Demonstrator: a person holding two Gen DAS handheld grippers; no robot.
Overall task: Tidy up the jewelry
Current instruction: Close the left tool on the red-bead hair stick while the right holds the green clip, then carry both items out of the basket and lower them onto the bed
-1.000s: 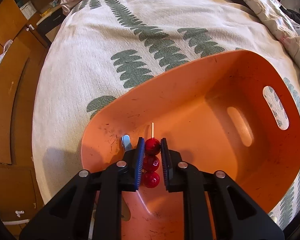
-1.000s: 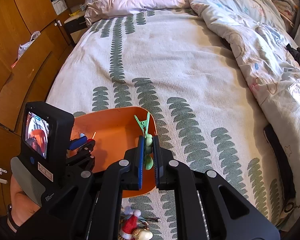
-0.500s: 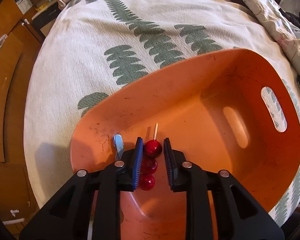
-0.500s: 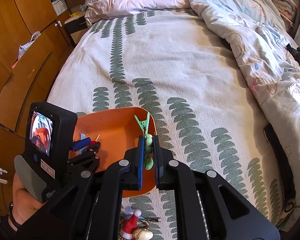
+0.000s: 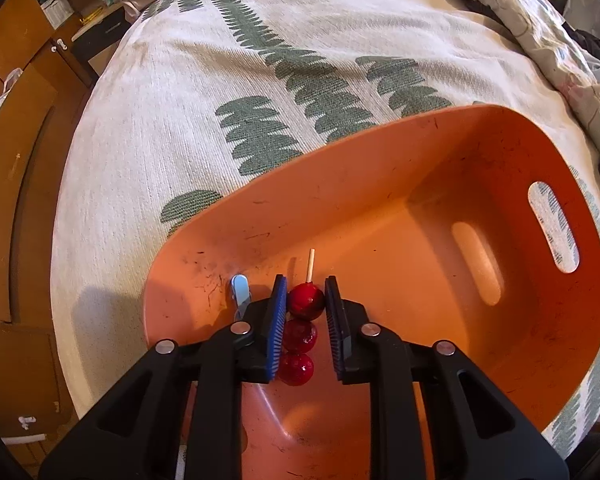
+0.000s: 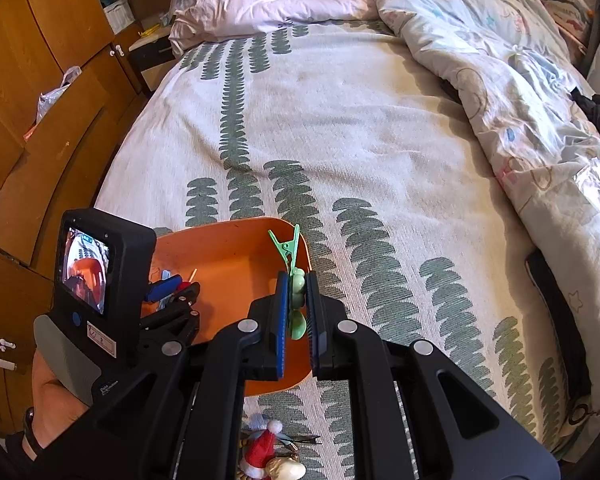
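An orange basket (image 5: 420, 120) sits on the bed. A red three-bead hair stick (image 5: 305, 300) with a wooden tip lies on its floor. My left gripper (image 5: 305, 280) straddles the stick and its jaws are closing. The top bead sits between the pads with a thin gap on the right. A pale blue clip (image 5: 240, 290) lies just left of the left finger. In the right wrist view my right gripper (image 6: 297, 276) is shut on a green hair clip (image 6: 286, 246) over the basket's (image 6: 228, 248) right rim. The left gripper (image 6: 180, 284) shows there inside the basket.
A leaf-patterned bedspread (image 6: 380, 140) stretches ahead, with a crumpled duvet (image 6: 500, 60) on the right. Wooden cabinets (image 6: 40, 80) stand along the left. A small Santa-hat trinket (image 6: 260, 446) and other bits lie on the bed below the right gripper. A hand (image 6: 52, 392) holds the left gripper.
The left jaws let go of the red bead stick, spread a little, then narrowed slightly. The stick stays in the basket. The right gripper and green clip have not moved.
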